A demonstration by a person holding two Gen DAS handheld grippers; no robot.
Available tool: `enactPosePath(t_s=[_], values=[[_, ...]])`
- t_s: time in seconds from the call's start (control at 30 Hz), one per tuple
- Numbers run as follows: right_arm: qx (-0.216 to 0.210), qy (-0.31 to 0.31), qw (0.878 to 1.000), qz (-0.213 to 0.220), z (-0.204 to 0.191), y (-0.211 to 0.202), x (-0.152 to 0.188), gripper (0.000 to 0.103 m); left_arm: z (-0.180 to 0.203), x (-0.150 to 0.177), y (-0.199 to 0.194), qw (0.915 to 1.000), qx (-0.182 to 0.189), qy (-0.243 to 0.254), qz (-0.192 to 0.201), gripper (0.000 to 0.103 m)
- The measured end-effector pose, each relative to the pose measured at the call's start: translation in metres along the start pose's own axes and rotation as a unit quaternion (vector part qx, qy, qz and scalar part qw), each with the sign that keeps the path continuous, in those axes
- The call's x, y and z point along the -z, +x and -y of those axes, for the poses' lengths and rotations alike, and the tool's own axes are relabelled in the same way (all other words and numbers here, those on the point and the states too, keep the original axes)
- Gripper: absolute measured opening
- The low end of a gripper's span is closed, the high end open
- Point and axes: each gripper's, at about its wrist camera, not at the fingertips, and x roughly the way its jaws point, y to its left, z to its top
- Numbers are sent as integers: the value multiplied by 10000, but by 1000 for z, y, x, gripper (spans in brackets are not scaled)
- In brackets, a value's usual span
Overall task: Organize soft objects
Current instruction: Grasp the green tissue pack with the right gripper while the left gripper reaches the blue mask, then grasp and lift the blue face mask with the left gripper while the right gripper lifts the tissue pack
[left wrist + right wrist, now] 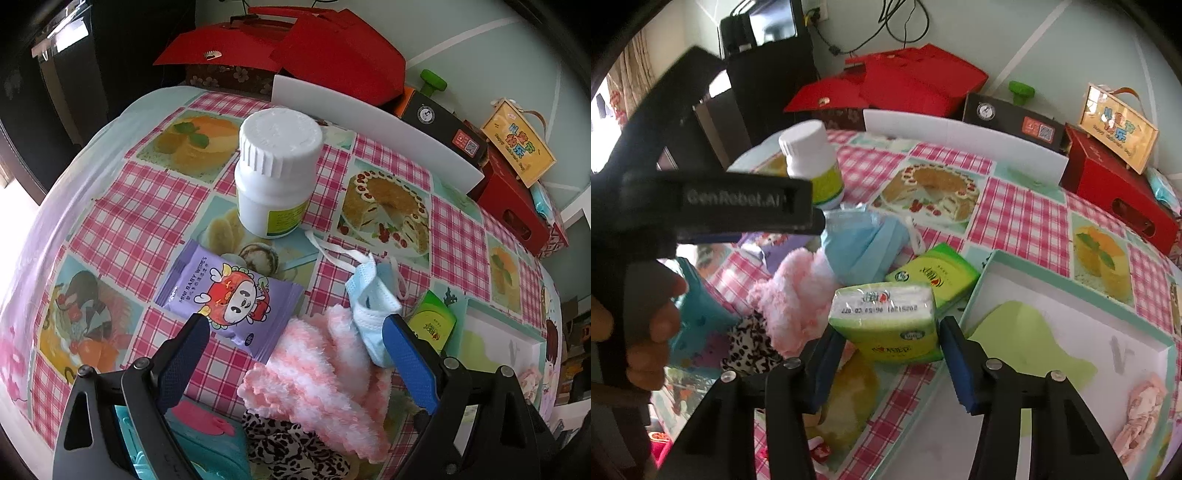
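Nearest, in the right wrist view: right gripper [892, 328] partly closed, a green tissue pack [886, 317] between its blue pads, apparently pinched on both sides and tilted clear of the table [147, 184]. Judged to be mid-transfer: pack taken, not yet stowed.

Just to the right of that pack: white box [1067, 291] with a teal rim, at the table's near right corner. Inside it: a pale green sheet [1027, 343] on the floor and one pink fabric piece [1145, 406] at its near right end; otherwise bare.

Next move, as a guess: carry the pack over the box's near rim, lower onto the green sheet, then release; care needed not to clip the rim.

In the left wrist view: left gripper [295, 321] wide open, gripping nothing, hovering above a pink fluffy sock [332, 369]. Blue face mask [369, 306] lying on the sock, touching the tip of one finger but not clamped. Leopard-print cloth [288, 450] at the near edge, beneath the sock.

Further in: a second green tissue pack [934, 273] flat beside the box, a purple wipes packet [229, 295] toward the left, then a white bottle [277, 166] upright mid-table.

Along the far edge: a white board [369, 110] standing, red boxes [332, 55] behind.
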Motion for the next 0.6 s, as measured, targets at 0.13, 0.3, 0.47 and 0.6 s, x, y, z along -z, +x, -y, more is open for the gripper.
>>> enactPosePath(t_s=[0.13, 0.3, 0.47, 0.6], values=[[13, 133, 9997, 190, 7, -15, -4, 55, 6, 1, -2, 10000, -7, 89, 44, 95], [56, 312, 9985, 456, 20, -36, -9, 55, 16, 3, -3, 9996, 17, 283, 92, 95], [154, 535, 9969, 553, 36, -48, -9, 55, 35, 6, 4, 9982, 70, 585, 56, 92], [213, 703, 9959, 528, 47, -49, -7, 55, 49, 10, 13, 9963, 63, 860, 11, 81]])
